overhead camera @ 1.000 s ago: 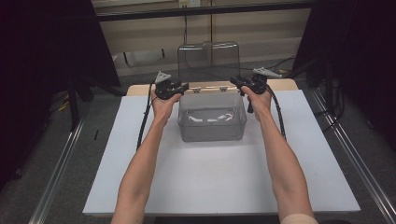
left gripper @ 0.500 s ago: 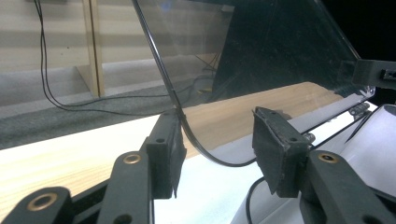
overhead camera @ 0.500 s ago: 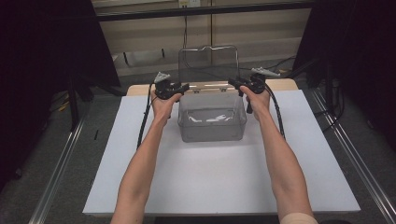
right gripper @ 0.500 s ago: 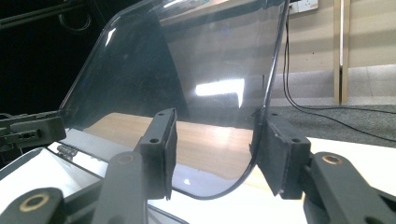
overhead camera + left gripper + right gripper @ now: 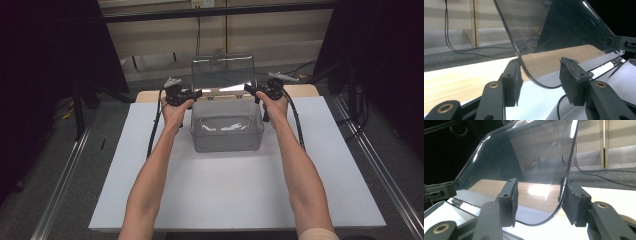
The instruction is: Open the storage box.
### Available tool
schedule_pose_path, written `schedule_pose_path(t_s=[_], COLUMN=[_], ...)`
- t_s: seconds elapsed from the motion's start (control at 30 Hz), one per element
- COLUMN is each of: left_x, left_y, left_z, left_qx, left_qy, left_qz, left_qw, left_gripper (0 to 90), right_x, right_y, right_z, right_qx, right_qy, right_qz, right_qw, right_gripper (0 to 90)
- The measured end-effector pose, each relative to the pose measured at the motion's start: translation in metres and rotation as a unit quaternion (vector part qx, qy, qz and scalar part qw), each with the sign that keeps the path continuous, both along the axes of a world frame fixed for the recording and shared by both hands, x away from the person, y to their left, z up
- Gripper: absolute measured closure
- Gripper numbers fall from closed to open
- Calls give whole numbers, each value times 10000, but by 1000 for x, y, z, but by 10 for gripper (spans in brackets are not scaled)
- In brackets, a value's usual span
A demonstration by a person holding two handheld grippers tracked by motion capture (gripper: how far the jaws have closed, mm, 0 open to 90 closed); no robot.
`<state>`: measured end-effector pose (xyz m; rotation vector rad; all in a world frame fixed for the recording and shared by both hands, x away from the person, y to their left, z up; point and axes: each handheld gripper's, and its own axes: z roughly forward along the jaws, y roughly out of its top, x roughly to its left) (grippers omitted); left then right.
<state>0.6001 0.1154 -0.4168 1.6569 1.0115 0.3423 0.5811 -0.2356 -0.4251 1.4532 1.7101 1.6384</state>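
Note:
A clear plastic box (image 5: 227, 132) sits at the back middle of the white board (image 5: 225, 200), its hinged lid (image 5: 222, 70) standing upright. My left gripper (image 5: 197, 93) is at the lid's left edge and my right gripper (image 5: 248, 89) at its right edge. In the left gripper view the lid (image 5: 564, 30) passes between the jaws of the left gripper (image 5: 541, 77), close to one pad and clear of the other. In the right gripper view the lid (image 5: 529, 157) stands likewise between the jaws of the right gripper (image 5: 539, 200), which have just been opening. Both are open.
A wooden tabletop strip (image 5: 300, 91) shows behind the board. Cables (image 5: 300, 125) trail from both grippers along the forearms. Dark curtains stand at both sides, and metal rails (image 5: 60, 185) run along the floor.

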Motion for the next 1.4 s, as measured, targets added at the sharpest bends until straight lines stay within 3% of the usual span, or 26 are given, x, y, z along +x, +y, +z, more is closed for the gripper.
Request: schedule_pose_path(t_s=[0.13,0.27,0.33,0.4,0.6,0.7,0.73,0.83,1.03,1.13,1.4], left_x=[1,0,0,1,1,0,0,0,-1,-4,-12], left_y=[1,1,3,3,3,2,1,1,5,5,8], left_z=[0,2,1,0,-1,-2,-3,-4,-2,1,7], left_qx=[-6,188,124,106,106,16,108,59,148,308,276], left_qy=[93,42,35,44,20,2,25,25,8,-26,-97], left_qz=[56,68,9,30,-19,-43,-60,-20,60,74,151], left_qw=[9999,9998,9999,9999,9999,10000,9999,10000,9999,9995,9995], left_gripper=[505,501,501,500,488,481,465,438,292,229,119], right_x=[1,2,3,3,3,2,1,0,-1,-2,-11], right_y=[1,3,1,2,3,4,3,4,4,3,-1], right_z=[-1,-5,-9,-11,-8,-7,-7,-4,-5,-3,9], right_qx=[5,-24,239,293,103,-114,-76,-282,-334,-385,-524], right_qy=[97,387,441,407,571,548,511,471,405,329,106], right_qz=[-24,-22,-41,-49,-233,-266,-200,-265,-251,-257,-350], right_qw=[9999,9992,9987,9987,9980,9981,9985,9981,9983,9984,9980], right_gripper=[488,449,450,459,372,345,357,303,219,168,90])
